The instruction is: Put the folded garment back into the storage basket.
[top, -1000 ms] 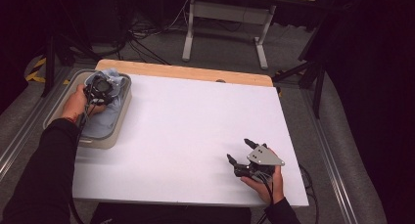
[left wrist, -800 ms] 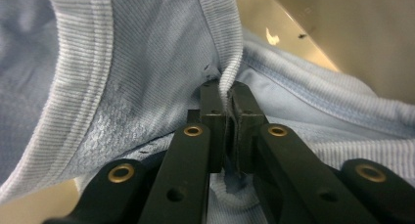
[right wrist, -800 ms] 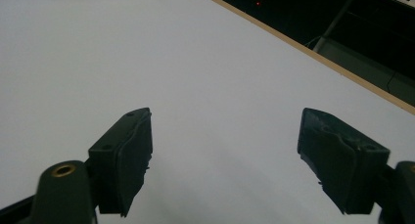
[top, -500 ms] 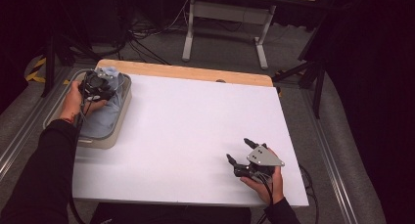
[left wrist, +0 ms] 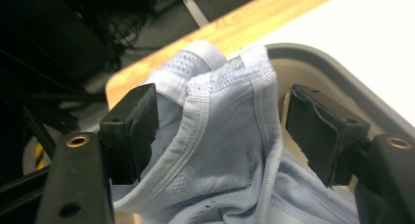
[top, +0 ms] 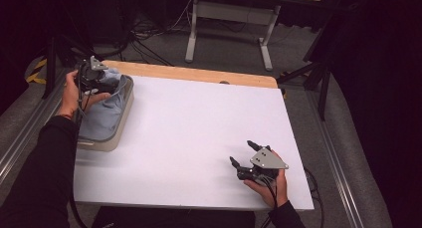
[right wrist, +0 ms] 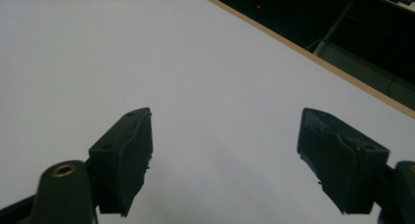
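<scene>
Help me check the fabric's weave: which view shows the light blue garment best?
The left gripper view: the light blue garment is close, its ribbed hem and stitching sharp between the open jaws. The high view shows it small, bunched in the grey tub.

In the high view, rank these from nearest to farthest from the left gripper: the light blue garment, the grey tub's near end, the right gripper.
1. Light blue garment: directly under the left gripper, in the tub at the table's far left.
2. Grey tub's near end: further toward the person along the left edge.
3. Right gripper: across the white table, near its front right corner.
</scene>
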The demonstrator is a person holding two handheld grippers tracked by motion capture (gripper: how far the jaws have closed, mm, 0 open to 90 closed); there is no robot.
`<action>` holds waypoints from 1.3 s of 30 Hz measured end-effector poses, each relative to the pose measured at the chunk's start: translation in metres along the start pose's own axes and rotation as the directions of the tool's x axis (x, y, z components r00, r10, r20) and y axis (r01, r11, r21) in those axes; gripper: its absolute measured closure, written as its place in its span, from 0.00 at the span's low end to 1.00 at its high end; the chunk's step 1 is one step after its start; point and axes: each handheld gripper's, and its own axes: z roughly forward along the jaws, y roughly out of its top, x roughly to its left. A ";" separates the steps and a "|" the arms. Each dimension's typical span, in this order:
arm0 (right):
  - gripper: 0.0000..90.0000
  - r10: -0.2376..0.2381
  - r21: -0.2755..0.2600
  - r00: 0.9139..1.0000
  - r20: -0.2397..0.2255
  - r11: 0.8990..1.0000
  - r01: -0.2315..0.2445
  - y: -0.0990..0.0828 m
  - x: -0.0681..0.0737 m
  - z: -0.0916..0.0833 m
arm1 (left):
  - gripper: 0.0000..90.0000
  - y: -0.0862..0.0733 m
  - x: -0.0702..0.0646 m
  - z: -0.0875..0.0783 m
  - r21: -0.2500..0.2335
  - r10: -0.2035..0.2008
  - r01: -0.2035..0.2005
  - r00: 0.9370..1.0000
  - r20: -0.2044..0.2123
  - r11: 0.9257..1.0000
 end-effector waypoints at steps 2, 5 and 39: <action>0.24 -0.005 -0.001 1.000 -0.004 1.000 0.005 0.000 0.001 0.001 | 0.24 0.006 0.003 0.006 0.046 0.008 -0.009 1.000 0.006 0.999; 0.24 -0.005 0.003 1.000 -0.007 1.000 0.005 -0.001 0.001 0.002 | 0.22 0.008 0.006 0.010 0.060 -0.011 0.009 1.000 0.023 0.998; 0.25 -0.016 0.017 1.000 -0.021 1.000 0.017 -0.001 0.005 0.005 | 0.91 -0.013 -0.003 0.036 0.244 0.056 -0.085 0.991 0.124 0.966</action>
